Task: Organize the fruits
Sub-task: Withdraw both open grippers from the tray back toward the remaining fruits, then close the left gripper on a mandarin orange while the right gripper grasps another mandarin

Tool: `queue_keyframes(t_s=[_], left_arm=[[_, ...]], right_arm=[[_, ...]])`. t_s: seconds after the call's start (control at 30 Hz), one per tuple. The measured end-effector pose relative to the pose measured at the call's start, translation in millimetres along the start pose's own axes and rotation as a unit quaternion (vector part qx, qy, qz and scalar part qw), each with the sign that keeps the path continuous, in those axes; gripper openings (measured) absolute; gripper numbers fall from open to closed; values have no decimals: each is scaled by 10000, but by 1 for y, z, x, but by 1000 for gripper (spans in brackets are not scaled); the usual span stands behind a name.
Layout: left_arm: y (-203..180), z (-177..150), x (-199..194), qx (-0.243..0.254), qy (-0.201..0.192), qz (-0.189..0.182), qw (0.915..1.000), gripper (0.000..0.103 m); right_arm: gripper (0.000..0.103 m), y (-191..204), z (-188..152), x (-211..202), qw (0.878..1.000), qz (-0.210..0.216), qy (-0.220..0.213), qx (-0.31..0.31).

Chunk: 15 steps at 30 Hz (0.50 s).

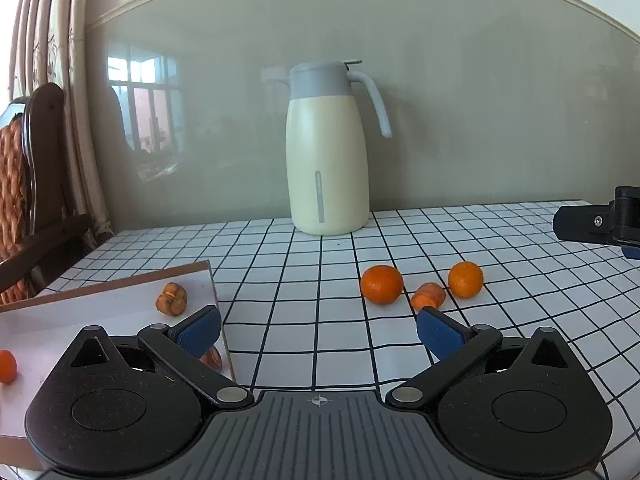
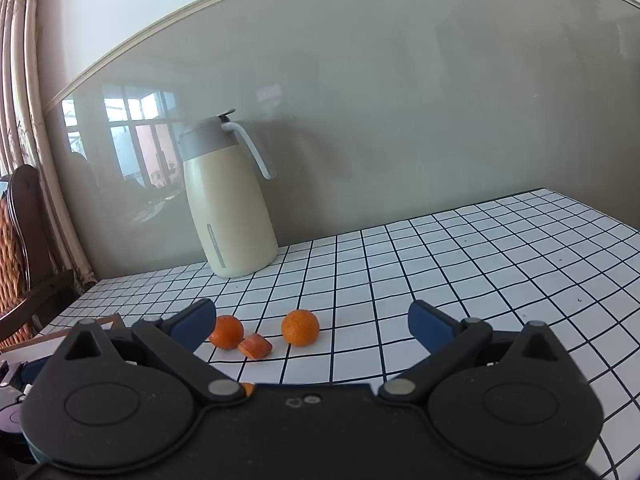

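White tray (image 1: 120,300) at left, under left hand-held gripper (image 1: 318,330), wide apart, empty. Two oranges (image 1: 381,284) (image 1: 465,279) on worktop (image 1: 300,280) ahead, carrot piece (image 1: 428,295) between. Right hand-held gripper (image 2: 310,322) wide apart, empty; oranges just ahead.

both the left gripper (image 1: 319,326) and the right gripper (image 2: 312,322) are built of matte black plastic, with blue pads (image 1: 199,330), silver pivot pins and round housings.
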<state>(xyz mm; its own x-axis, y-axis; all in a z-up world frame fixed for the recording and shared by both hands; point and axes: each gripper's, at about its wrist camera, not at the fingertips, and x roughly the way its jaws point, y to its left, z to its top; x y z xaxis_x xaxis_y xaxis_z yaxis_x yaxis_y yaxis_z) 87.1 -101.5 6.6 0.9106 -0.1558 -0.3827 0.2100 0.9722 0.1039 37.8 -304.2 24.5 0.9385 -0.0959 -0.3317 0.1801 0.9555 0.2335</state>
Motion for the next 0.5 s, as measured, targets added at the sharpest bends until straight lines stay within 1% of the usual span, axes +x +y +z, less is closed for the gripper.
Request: queue_keyframes(t_s=[0.13,0.37,0.5], left_arm=[[2,1,4,-39,46,65,10000,103],[-2,-1,10,-129,121,-119,9998,103],[-16,-3,11,-11,98,-270,9996,103]], right_arm=[[97,2,-2,2,10000,21,59,-18],[97,0,-3,5,9999,-72,84,-100],[96,-8,-2,6,9998,-151,124,-4]])
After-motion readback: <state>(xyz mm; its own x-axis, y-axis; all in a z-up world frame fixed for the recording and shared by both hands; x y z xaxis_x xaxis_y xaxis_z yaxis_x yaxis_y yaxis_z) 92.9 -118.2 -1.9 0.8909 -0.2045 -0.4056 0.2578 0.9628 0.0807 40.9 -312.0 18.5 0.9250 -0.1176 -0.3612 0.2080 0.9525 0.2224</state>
